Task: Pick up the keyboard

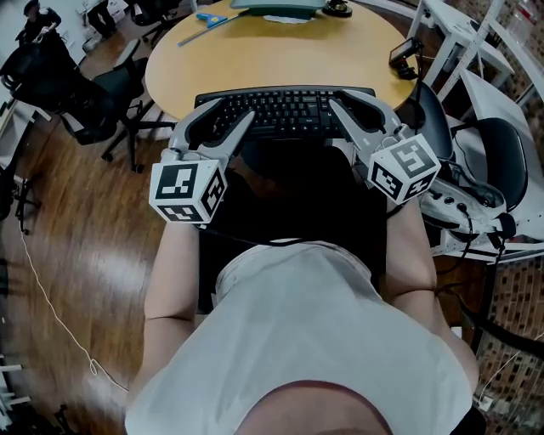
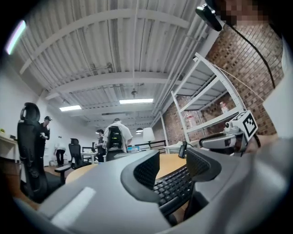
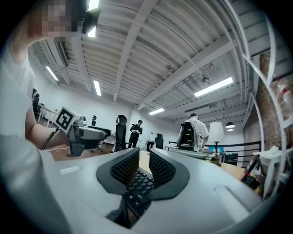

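A black keyboard [image 1: 285, 110] lies at the near edge of a round wooden table [image 1: 272, 55]. My left gripper [image 1: 223, 117] hovers over its left end with the jaws wide apart, and in the left gripper view [image 2: 171, 167] the keyboard [image 2: 176, 185] shows through the gap, untouched. My right gripper [image 1: 353, 100] is over the keyboard's right end. In the right gripper view [image 3: 139, 167] only a narrow slit parts the pads, with the keys [image 3: 139, 183] seen below and beyond it. Neither gripper holds anything. Each gripper sees the other across the keyboard.
Black office chairs [image 1: 59, 93] stand on the wood floor at left, and another chair [image 1: 497, 153] at right beside a white shelf frame [image 1: 476, 34]. A blue tool [image 1: 212, 19] and a small black device [image 1: 404, 55] lie on the table. People stand far off [image 2: 114, 137].
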`<state>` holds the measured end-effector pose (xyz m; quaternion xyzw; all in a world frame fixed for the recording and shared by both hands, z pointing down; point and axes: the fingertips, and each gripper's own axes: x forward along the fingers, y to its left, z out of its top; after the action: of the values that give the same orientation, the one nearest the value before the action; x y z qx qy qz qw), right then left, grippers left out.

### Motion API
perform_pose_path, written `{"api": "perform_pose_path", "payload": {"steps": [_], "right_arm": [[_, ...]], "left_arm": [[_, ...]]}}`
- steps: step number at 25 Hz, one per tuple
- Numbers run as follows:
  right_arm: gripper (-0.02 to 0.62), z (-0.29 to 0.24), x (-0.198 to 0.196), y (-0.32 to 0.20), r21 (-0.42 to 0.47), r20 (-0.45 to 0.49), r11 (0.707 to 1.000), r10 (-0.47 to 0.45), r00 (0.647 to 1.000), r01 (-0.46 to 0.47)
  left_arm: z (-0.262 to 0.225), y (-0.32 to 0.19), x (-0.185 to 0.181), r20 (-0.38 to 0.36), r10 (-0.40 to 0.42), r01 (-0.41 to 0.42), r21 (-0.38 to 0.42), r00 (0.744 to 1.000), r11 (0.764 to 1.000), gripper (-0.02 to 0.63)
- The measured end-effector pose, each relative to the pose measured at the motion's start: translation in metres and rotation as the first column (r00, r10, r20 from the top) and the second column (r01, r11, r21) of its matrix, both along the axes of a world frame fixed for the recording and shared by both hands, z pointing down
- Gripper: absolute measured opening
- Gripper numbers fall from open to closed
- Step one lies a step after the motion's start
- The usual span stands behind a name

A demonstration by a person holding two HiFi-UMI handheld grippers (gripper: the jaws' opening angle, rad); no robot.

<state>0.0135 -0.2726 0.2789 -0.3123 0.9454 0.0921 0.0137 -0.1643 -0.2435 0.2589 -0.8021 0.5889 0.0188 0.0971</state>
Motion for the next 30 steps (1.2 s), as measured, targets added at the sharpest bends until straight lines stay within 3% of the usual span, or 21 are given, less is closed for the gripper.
{"api": "perform_pose_path", "payload": {"steps": [4, 8, 13, 18, 22, 26, 28, 30], "right_arm": [[0.066, -0.003, -0.031, 0.005, 0.040, -0.043, 0.998, -0.043, 0.998, 0.045], [0.064, 0.001, -0.037, 0.002, 0.033, -0.052, 0.998, -0.055, 0.997, 0.056], [0.059, -0.015, -0.022, -0.010, 0.050, -0.032, 0.998, -0.026, 0.999, 0.028], [0.051, -0.035, 0.012, -0.034, 0.061, -0.014, 0.995, 0.079, 0.997, -0.078], [0.076, -0.038, 0.052, -0.057, -0.044, 0.051, 0.987, 0.160, 0.986, -0.158], [0.095, -0.024, 0.097, -0.077, -0.179, 0.119, 0.955, 0.258, 0.959, -0.235], [0.106, -0.013, 0.116, -0.084, -0.232, 0.127, 0.933, 0.309, 0.943, -0.275], [0.139, 0.003, 0.132, -0.089, -0.288, 0.128, 0.912, 0.340, 0.932, -0.293]], "left_arm": [[-0.002, -0.014, 0.040, 0.033, 0.078, -0.078, -0.026, 0.996, 0.997, 0.520], [0.006, -0.022, 0.046, 0.029, 0.083, -0.081, -0.055, 0.996, 0.995, 0.520], [-0.003, -0.028, 0.022, 0.107, 0.004, 0.000, -0.036, 0.994, 0.999, 0.520], [-0.010, -0.035, -0.025, 0.129, -0.127, 0.132, -0.031, 0.983, 0.991, 0.520], [-0.001, -0.036, -0.080, 0.083, -0.302, 0.307, -0.049, 0.950, 0.951, 0.520], [0.025, -0.030, -0.139, -0.016, -0.473, 0.467, -0.125, 0.881, 0.875, 0.520], [0.042, -0.025, -0.160, -0.063, -0.516, 0.501, -0.169, 0.854, 0.849, 0.519], [0.060, -0.020, -0.171, -0.089, -0.527, 0.501, -0.210, 0.845, 0.839, 0.520]]}}
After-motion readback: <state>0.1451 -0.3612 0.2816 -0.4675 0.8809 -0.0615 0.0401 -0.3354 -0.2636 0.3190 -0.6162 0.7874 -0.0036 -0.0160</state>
